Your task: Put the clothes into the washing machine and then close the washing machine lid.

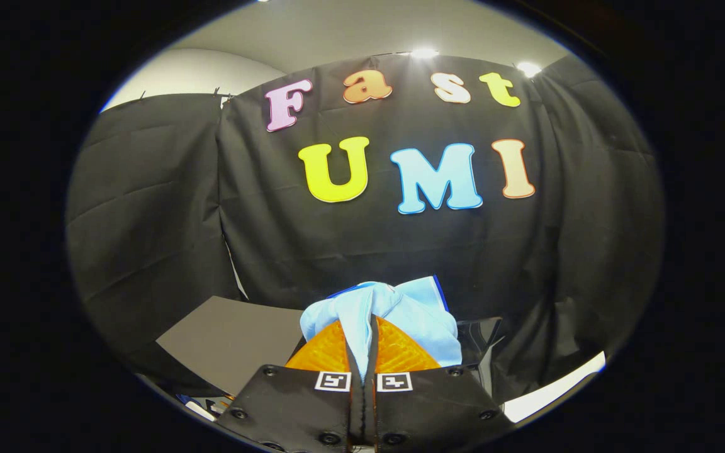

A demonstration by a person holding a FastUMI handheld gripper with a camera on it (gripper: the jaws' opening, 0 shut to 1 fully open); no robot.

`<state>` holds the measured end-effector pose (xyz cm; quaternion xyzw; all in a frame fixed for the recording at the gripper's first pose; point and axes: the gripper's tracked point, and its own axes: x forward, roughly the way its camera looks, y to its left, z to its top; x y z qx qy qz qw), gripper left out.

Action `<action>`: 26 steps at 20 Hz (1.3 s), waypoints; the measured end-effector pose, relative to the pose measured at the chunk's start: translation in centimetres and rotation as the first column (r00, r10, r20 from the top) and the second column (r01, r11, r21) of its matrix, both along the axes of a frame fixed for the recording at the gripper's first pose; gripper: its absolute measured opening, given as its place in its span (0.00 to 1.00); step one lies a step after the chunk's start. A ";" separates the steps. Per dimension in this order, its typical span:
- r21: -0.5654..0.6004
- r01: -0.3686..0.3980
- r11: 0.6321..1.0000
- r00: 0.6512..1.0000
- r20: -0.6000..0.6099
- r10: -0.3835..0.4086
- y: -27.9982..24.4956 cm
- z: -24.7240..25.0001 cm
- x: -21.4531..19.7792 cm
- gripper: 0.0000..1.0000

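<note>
My gripper [363,327] is shut on a light blue piece of clothing [400,311]. The cloth is pinched between both fingers and bunches up over and beyond their tips, with a dark blue edge at its top. The garment hangs in the air in front of the black cloth wall. Just right of the fingers, a dark glossy part [481,336] that may be the washing machine's lid peeks out from behind the cloth.
A flat dark grey panel [230,343] lies to the left below the fingers. A white strip of surface [557,387] runs low on the right. Small objects [202,406] lie at the lower left, too dark to tell apart.
</note>
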<state>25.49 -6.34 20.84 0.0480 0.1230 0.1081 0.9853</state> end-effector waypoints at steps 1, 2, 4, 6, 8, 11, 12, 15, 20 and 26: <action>0.000 0.002 1.000 1.000 -0.009 -0.002 -0.2 -0.5 0.1 0.01; -0.002 0.004 1.000 1.000 -0.019 -0.004 -0.4 -1.0 0.3 0.01; -0.012 0.006 1.000 0.999 -0.044 -0.006 -0.8 -2.4 0.5 0.01; -0.020 0.009 1.000 0.997 -0.070 -0.011 -1.2 -3.9 0.9 0.01; -0.019 0.007 1.000 0.995 -0.097 -0.009 -1.5 -5.5 1.3 0.01; -0.036 0.001 0.999 0.990 -0.139 -0.006 -1.7 -8.3 1.7 0.01; -0.039 -0.002 0.999 0.987 -0.161 -0.004 -1.7 -9.5 1.8 0.01; -0.061 -0.013 0.998 0.976 -0.217 0.000 -1.9 -12.9 2.0 0.01; -0.080 -0.017 0.997 0.954 -0.300 -0.008 -2.6 -18.8 3.0 0.01; -0.094 -0.032 0.995 0.925 -0.380 -0.006 -2.5 -24.6 4.0 0.01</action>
